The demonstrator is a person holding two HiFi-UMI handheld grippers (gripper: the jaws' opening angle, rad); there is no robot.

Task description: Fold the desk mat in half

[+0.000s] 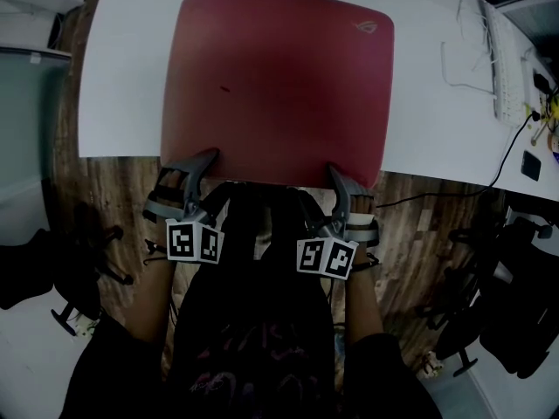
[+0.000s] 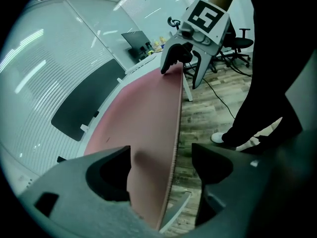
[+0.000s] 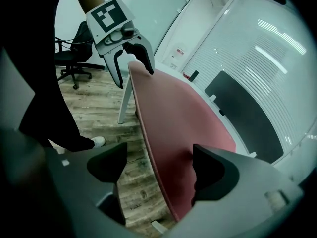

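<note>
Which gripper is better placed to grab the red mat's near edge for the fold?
Neither alone: left gripper and right gripper both have open jaws straddling the near edge of the dark red rectangular desk mat. Close both.

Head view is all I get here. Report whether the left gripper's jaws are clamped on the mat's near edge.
Observer: Not clamped. In the left gripper view, the left gripper has its jaws wide apart. The near edge of the mat runs between them, and neither pad is pressing on it.
Operator: Now check the right one.
Observer: Same there. The right gripper stands open, with the mat's edge passing between its jaws and not squeezed.
</note>
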